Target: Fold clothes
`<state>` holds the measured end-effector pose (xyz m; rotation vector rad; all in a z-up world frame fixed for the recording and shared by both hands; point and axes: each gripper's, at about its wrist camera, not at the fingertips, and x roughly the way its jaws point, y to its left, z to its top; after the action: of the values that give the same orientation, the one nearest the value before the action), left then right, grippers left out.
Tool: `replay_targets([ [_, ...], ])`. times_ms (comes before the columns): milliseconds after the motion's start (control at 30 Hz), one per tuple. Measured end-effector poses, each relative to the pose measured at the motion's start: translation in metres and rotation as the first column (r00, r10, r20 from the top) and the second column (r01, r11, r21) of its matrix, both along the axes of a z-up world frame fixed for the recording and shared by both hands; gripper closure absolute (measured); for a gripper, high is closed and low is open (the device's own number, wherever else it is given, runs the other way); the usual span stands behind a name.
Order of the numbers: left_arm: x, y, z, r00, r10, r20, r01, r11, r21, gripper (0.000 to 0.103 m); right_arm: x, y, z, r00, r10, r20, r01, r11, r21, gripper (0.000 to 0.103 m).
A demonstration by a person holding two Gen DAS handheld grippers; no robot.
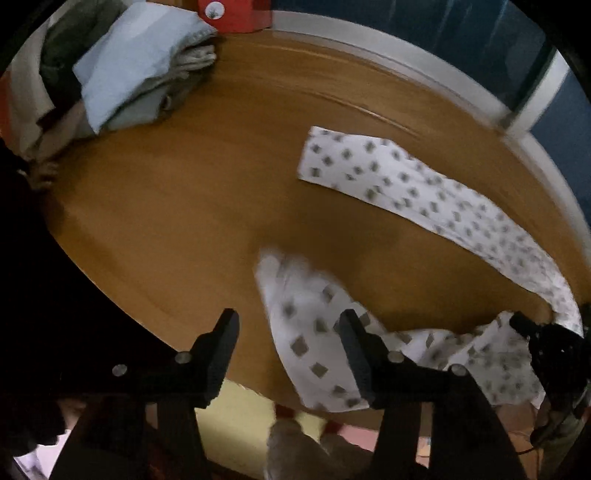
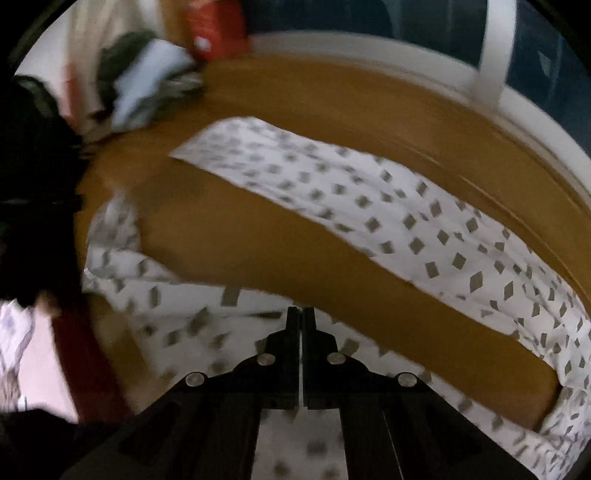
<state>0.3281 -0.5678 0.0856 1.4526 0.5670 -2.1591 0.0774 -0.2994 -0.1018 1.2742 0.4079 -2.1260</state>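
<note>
While the left gripper (image 1: 288, 325) stands spread wide with nothing between its fingers, the left wrist view looks down on a brown table (image 1: 177, 206). A white garment (image 1: 417, 195) printed with small grey squares lies on it. One long leg of the garment stretches flat from the middle of the table toward the right edge. A second, rumpled part sits near the table's front edge, just beyond the spread fingers and partly behind the right one. At the far right, the right gripper (image 1: 517, 319) shows as a dark shape touching the bunched cloth. A pile of folded clothes (image 1: 129, 70), pale blue on top, rests at the far left corner of the table, well apart from the garment. A red box (image 1: 232, 14) stands just behind the pile.

Seen from the right wrist, the right gripper (image 2: 300, 314) has its fingers pressed together on a fold of the garment (image 2: 369, 206), which lies bunched under and around them at the near edge of the table (image 2: 258, 236). The long leg runs across the table from upper left to lower right. The pile (image 2: 147, 81) and the box (image 2: 218, 29) appear blurred at the upper left.
</note>
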Motion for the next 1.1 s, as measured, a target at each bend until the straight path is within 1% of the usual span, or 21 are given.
replay_targets([
  [33, -0.002, -0.001, 0.0, 1.0, -0.003, -0.007, 0.003, 1.0, 0.011, 0.049, -0.01, -0.003, -0.009, 1.0, -0.027, 0.012, 0.027, 0.999, 0.017, 0.102],
  [100, 0.002, 0.0, 0.002, 0.999, -0.035, -0.025, 0.036, 0.999, 0.024, 0.049, -0.017, -0.004, -0.013, 0.996, -0.089, 0.018, 0.089, 0.996, 0.016, 0.101],
  [133, 0.006, 0.001, 0.003, 0.998, -0.058, -0.033, 0.059, 0.998, 0.025, 0.049, -0.017, -0.003, -0.01, 0.993, -0.115, 0.016, 0.115, 0.993, 0.007, 0.1],
  [167, 0.01, 0.003, 0.001, 0.997, -0.076, -0.032, 0.076, 0.997, 0.019, 0.049, -0.014, -0.002, -0.005, 0.991, -0.131, 0.014, 0.131, 0.991, -0.006, 0.096],
  [200, 0.015, 0.004, -0.003, 0.996, -0.088, -0.027, 0.089, 0.996, 0.017, 0.049, -0.011, 0.0, 0.001, 0.99, -0.144, 0.011, 0.144, 0.989, -0.019, 0.094],
  [267, 0.024, 0.006, -0.009, 0.993, -0.114, -0.018, 0.114, 0.993, 0.012, 0.049, 0.008, 0.001, 0.019, 0.992, -0.128, -0.015, 0.128, 0.991, -0.046, 0.083],
  [333, 0.033, 0.007, -0.017, 0.991, -0.137, -0.009, 0.137, 0.991, 0.008, 0.049, 0.027, -0.004, 0.032, 0.997, -0.078, -0.002, 0.077, 0.994, -0.071, 0.076],
  [367, 0.037, 0.007, -0.02, 0.99, -0.142, -0.004, 0.142, 0.99, 0.009, 0.049, 0.04, -0.01, 0.036, 0.998, -0.04, 0.044, 0.044, 0.994, -0.103, 0.074],
  [400, 0.041, 0.006, -0.024, 0.989, -0.148, -0.004, 0.148, 0.989, 0.011, 0.049, 0.048, -0.018, 0.036, 0.994, -0.001, 0.11, 0.017, 0.989, -0.147, 0.074],
  [433, 0.044, 0.007, -0.026, 0.988, -0.157, -0.008, 0.157, 0.987, 0.014, 0.049, 0.057, -0.026, 0.036, 0.984, 0.041, 0.176, -0.006, 0.981, -0.192, 0.073],
  [500, 0.05, 0.014, -0.026, 0.979, -0.198, -0.041, 0.198, 0.98, 0.019, 0.049, 0.068, -0.045, 0.026, 0.945, 0.114, 0.307, -0.028, 0.962, -0.271, 0.073],
  [533, 0.052, 0.019, -0.026, 0.973, -0.222, -0.056, 0.224, 0.975, 0.018, 0.049, 0.071, -0.053, 0.02, 0.931, 0.128, 0.342, -0.028, 0.958, -0.284, 0.073],
  [633, 0.054, 0.043, -0.024, 0.938, -0.337, -0.086, 0.337, 0.941, -0.011, 0.049, 0.065, -0.078, 0.001, 0.902, 0.112, 0.418, 0.015, 0.957, -0.288, 0.073],
  [700, 0.054, 0.059, -0.027, 0.912, -0.399, -0.095, 0.4, 0.916, -0.016, 0.049, 0.061, -0.094, -0.012, 0.879, 0.101, 0.467, 0.044, 0.956, -0.289, 0.073],
  [733, 0.054, 0.066, -0.029, 0.9, -0.425, -0.1, 0.425, 0.905, -0.016, 0.049, 0.059, -0.101, -0.018, 0.866, 0.094, 0.491, 0.059, 0.956, -0.288, 0.073],
  [800, 0.052, 0.074, -0.033, 0.887, -0.45, -0.104, 0.451, 0.892, -0.011, 0.049, 0.053, -0.104, -0.028, 0.842, 0.057, 0.536, 0.113, 0.953, -0.279, 0.073],
  [933, 0.046, 0.083, -0.043, 0.872, -0.48, -0.102, 0.479, 0.877, -0.032, 0.049, 0.046, -0.111, -0.036, 0.825, 0.011, 0.564, 0.175, 0.946, -0.274, 0.075],
  [967, 0.045, 0.081, -0.045, 0.869, -0.484, -0.105, 0.482, 0.875, -0.038, 0.049, 0.045, -0.113, -0.036, 0.826, 0.008, 0.563, 0.177, 0.946, -0.273, 0.079],
  [1000, 0.043, 0.08, -0.047, 0.867, -0.487, -0.107, 0.485, 0.873, -0.042, 0.049, 0.044, -0.115, -0.037, 0.827, 0.005, 0.563, 0.179, 0.946, -0.271, 0.086],
  [1033, 0.04, 0.078, -0.05, 0.866, -0.488, -0.106, 0.486, 0.873, -0.043, 0.049, 0.044, -0.116, -0.037, 0.828, 0.002, 0.561, 0.181, 0.945, -0.271, 0.098],
  [1100, 0.036, 0.075, -0.055, 0.866, -0.49, -0.099, 0.487, 0.872, -0.052, 0.049, 0.044, -0.112, -0.031, 0.83, 0.011, 0.557, 0.182, 0.94, -0.288, 0.099],
])
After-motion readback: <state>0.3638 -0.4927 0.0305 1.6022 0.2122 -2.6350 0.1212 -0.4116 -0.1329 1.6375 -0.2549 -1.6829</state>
